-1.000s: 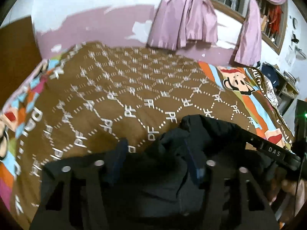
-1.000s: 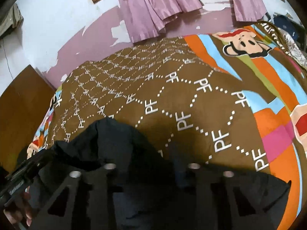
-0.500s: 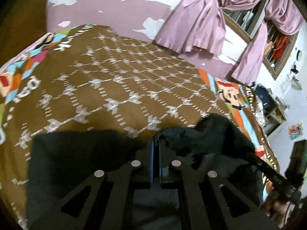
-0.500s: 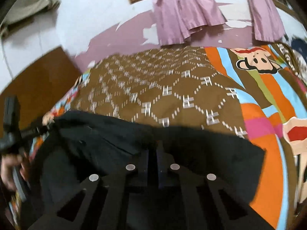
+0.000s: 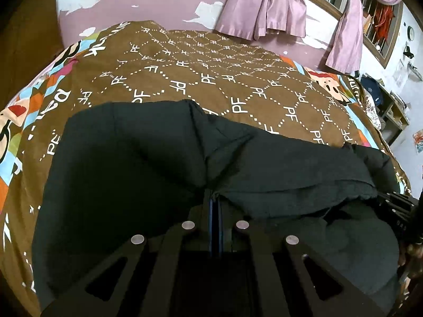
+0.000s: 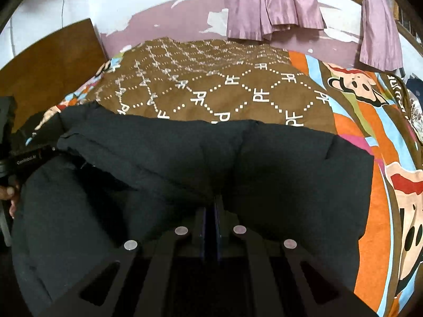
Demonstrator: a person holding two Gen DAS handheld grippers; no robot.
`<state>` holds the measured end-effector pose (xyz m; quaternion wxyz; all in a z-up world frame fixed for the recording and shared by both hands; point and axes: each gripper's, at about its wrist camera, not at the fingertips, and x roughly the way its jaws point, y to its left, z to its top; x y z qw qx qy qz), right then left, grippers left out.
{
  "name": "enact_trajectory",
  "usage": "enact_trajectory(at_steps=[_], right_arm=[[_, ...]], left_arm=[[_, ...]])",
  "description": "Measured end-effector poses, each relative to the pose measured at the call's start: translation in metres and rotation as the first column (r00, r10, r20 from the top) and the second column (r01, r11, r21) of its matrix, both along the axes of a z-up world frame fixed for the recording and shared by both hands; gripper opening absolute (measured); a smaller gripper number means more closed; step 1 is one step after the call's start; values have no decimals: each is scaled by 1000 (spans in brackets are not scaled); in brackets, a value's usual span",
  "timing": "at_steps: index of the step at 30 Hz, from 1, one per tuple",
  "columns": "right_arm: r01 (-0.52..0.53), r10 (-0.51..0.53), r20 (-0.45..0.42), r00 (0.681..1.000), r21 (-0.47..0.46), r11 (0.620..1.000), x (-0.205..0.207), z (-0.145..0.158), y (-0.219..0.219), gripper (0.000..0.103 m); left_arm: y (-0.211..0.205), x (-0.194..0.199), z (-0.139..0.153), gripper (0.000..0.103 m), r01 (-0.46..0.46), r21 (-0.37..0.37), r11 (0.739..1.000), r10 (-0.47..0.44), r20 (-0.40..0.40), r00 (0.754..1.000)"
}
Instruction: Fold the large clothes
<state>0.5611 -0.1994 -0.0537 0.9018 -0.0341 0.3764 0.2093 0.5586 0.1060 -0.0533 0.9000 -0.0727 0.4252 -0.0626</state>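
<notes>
Left wrist view: the left tool (image 5: 214, 206) has its fingers pressed together on a pinch of the black garment (image 5: 127, 163), with only a thin blue strip of pad showing between them. From that pinch the cloth fans out in ridges across the near part of the bed (image 5: 185, 60). The garment's far edge runs in an uneven line over the brown bedspread (image 5: 238, 79) printed with white dotted diamonds and "PF" letters, and a small peak of cloth rises near the middle of that edge. At the right edge of this view the other tool shows as a dark bar partly sunk in the cloth, with what seems to be the person's hand (image 5: 412, 253) below it, though it is dim and cut off there.

In the right wrist view the right tool (image 6: 210, 206) is likewise closed tight on a fold of the same garment (image 6: 290, 163), which lies flat towards the bed's right side and bunches into a soft heap towards the left. The left tool appears at the left edge as a black bar with pale lettering, gripping the cloth's corner. The bedspread's right border carries orange, blue and pink stripes and a cartoon monkey face (image 6: 359, 85). Beyond the bed's far edge stands a wall (image 6: 169, 26) with peeling mauve paint, and pink curtains (image 6: 272, 2) hang knotted under a wooden window frame.
</notes>
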Motion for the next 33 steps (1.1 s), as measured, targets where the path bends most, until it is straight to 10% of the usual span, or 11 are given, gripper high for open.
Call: enact_trajectory(at_steps=[7,18,22,33], right_arm=[[-12,11,83,996,8,1000,-13,19,0,5],[-38,38,72,997,8,999,-11,16,-2,5],[-43,40,83,996,43,998,-19,27,-8,8],[-56,36,95,995,215,975,29,78,12,8]], left_arm=[[6,-10,14,1,60,-62,996,-55,70,996],[-17,-33,65,5,186,46,982,-191,204,960],[-22,-24,81,33,204,-40,978,-185,273,944],[-64,55,31,30,243,-59,968,-244,-5,970]])
